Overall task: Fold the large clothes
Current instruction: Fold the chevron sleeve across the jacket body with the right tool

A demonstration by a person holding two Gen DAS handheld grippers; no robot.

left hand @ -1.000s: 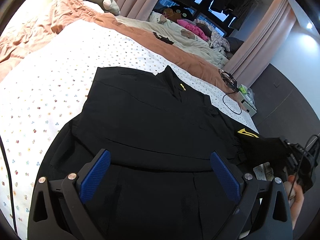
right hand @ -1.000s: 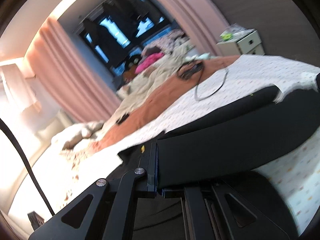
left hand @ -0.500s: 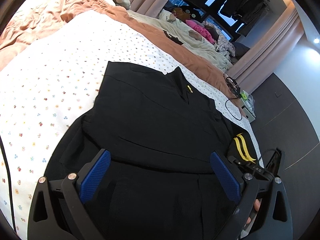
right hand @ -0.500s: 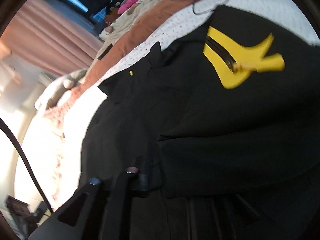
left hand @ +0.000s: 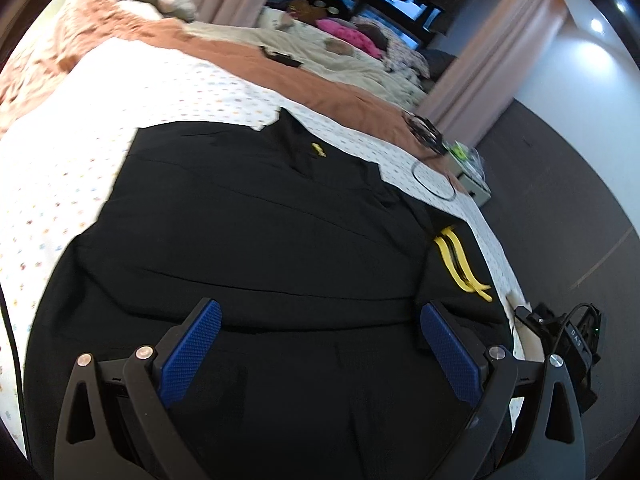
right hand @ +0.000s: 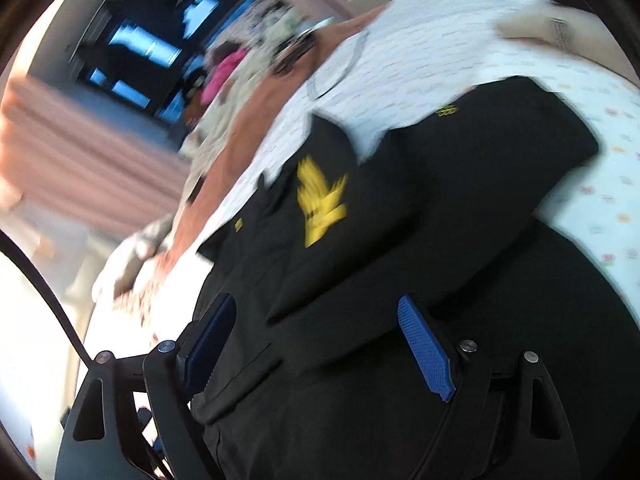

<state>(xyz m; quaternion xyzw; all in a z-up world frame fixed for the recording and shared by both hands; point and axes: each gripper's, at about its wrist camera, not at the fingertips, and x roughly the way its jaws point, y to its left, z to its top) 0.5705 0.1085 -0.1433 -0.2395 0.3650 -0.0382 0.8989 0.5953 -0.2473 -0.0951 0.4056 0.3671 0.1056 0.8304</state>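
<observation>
Lying spread on the dotted white bedsheet (left hand: 72, 152), the black jacket (left hand: 256, 216) fills the near part of the bed, its right sleeve with yellow stripes (left hand: 460, 264) folded in over the body. The left hand-held gripper (left hand: 320, 344) hangs over the jacket's near hem, jaws spread wide and holding nothing. The right hand-held gripper (right hand: 316, 344) is likewise wide apart above the black cloth, gripping nothing; its view is blurred. A rust-orange blanket (left hand: 304, 80) lies farther back.
</observation>
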